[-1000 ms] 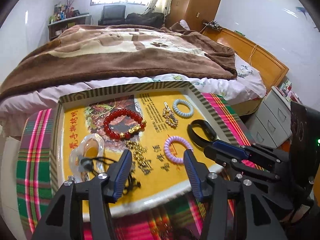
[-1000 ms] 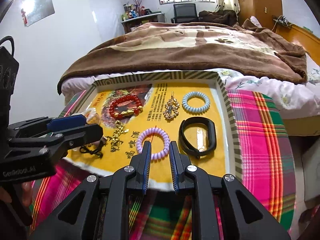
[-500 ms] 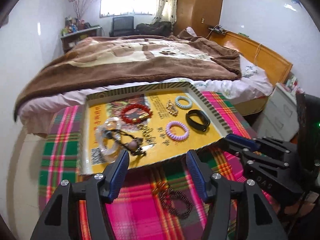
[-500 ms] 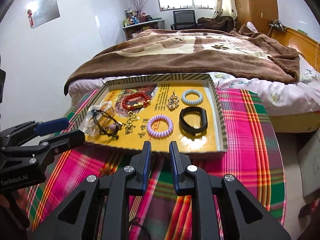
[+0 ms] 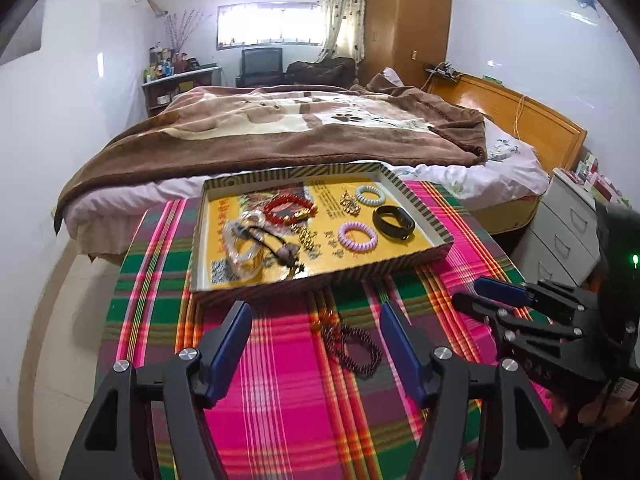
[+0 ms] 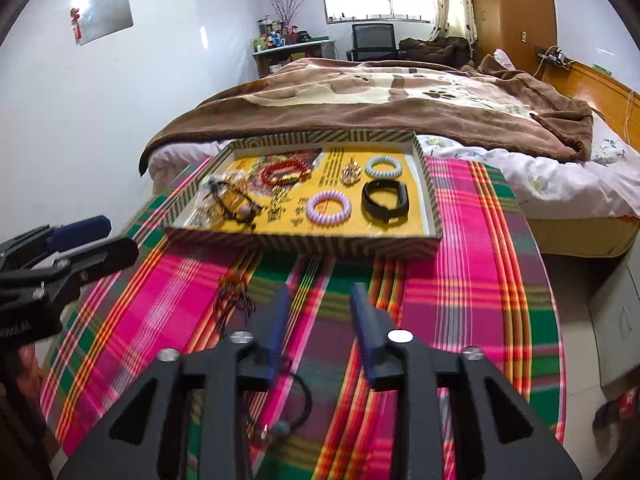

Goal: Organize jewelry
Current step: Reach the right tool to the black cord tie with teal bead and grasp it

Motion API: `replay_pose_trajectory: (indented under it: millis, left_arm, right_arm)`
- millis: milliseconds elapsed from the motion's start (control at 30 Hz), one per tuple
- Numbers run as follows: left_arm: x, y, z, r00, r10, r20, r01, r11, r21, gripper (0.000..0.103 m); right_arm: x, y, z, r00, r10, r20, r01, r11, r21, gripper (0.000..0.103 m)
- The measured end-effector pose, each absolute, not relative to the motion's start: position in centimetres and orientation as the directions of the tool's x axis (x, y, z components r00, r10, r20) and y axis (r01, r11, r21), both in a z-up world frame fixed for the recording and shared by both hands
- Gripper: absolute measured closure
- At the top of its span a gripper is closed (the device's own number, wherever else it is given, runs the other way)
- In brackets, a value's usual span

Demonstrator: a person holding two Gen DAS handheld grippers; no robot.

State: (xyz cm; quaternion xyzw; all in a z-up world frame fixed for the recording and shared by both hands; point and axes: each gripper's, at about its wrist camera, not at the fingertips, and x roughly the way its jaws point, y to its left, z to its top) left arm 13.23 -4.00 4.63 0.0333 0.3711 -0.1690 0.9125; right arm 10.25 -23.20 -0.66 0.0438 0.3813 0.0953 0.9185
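Bedroom setting: white walls, a wooden wardrobe (image 5: pixel 408 20), and a bed under a plush brown blanket (image 5: pixel 280 136) with a cream paw-print panel.

Surface: a table draped in a woven plaid cloth (image 5: pixel 280 400) of pink, green and orange stripes.

Container: a shallow rectangular cardboard tray (image 5: pixel 424 254), striped rim, glossy yellow printed floor, at the far side of the cloth by the bed. Contents:
- red beaded bracelet (image 5: pixel 290 208) with gold accents, far centre;
- pale blue spiral coil bracelet (image 5: pixel 370 195), far right;
- lilac spiral coil bracelet (image 5: pixel 357 237), near centre-right;
- smooth black band (image 5: pixel 394 223), oval, right of the lilac coil;
- small gold ornament (image 5: pixel 349 203), left of the blue coil;
- gold chain (image 5: pixel 306 236), loose, centre;
- clear glassy bangle (image 5: pixel 244 248), near left, with a black cord (image 5: pixel 276 246) across it.

Loose on the cloth, near side of the tray: a dark beaded strand (image 5: pixel 352 344), looped and bunched; a thin black cord bracelet (image 6: pixel 296 404) with a small round bead, low in the right wrist view.

Left gripper (image 5: pixel 316 340): black frame, blue pads, jaws opening, poised over the dark strand, nothing pinched.

Right gripper (image 6: pixel 318 320): same build, jaws opening, nothing between the pads.
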Motion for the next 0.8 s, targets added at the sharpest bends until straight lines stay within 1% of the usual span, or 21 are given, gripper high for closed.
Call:
replay_pose_trajectory:
  millis: [33,67,133,167,267,300,367,433,533,800]
  left_arm:
    - [12.9,-3.6,4.5,0.667,-0.288,-0.687,0.33,0.941,-0.075,0.036]
    - [12.6,-3.1,4.3,0.669,-0.289,-0.685,0.32,0.944,-0.086,0.033]
    - [11.7,-2.4,3.7,0.687,-0.247,-0.683,0.282,0.957,-0.063,0.027]
    - [11.5,-2.0,3.4,0.69,-0.235,-0.684,0.272,0.961,-0.056,0.026]
    - [10.9,-0.4,2.4,0.679,-0.241,-0.693,0.249,0.964,-0.091,0.025]
    - [10.7,0.1,1.9,0.678,-0.227,-0.699,0.233,0.968,-0.088,0.025]
    - [10.3,0.8,1.3,0.681,-0.208,-0.702,0.216,0.973,-0.08,0.025]
    - [10.1,1.5,0.5,0.667,-0.222,-0.711,0.213,0.972,-0.103,0.025]
    - [9.9,2.3,-0.4,0.655,-0.222,-0.722,0.2,0.973,-0.118,0.025]
    - [9.5,3.4,-1.5,0.633,-0.245,-0.735,0.191,0.969,-0.158,0.025]
  right_arm:
    - [10.0,-23.1,-0.8,0.688,0.208,-0.695,-0.144,0.978,0.151,0.064]
    - [9.5,-23.0,-1.1,0.684,0.206,-0.7,-0.147,0.979,0.145,0.064]
    - [8.7,-22.8,-1.7,0.679,0.21,-0.703,-0.16,0.977,0.138,0.064]
    - [8.4,-22.7,-2.0,0.675,0.213,-0.707,-0.167,0.977,0.135,0.064]
    - [7.6,-22.1,-3.1,0.655,0.207,-0.727,-0.185,0.976,0.111,0.06]
    - [7.4,-21.8,-3.4,0.649,0.209,-0.732,-0.197,0.975,0.104,0.059]
    - [6.4,-21.0,-3.8,0.645,0.234,-0.727,-0.239,0.966,0.099,0.059]
    - [5.8,-19.9,-4.1,0.629,0.253,-0.735,-0.291,0.953,0.078,0.059]
    - [5.3,-18.3,-5.0,0.609,0.23,-0.759,-0.329,0.944,0.022,0.059]
    - [5.8,-17.3,-6.2,0.593,0.192,-0.782,-0.33,0.944,-0.018,0.059]
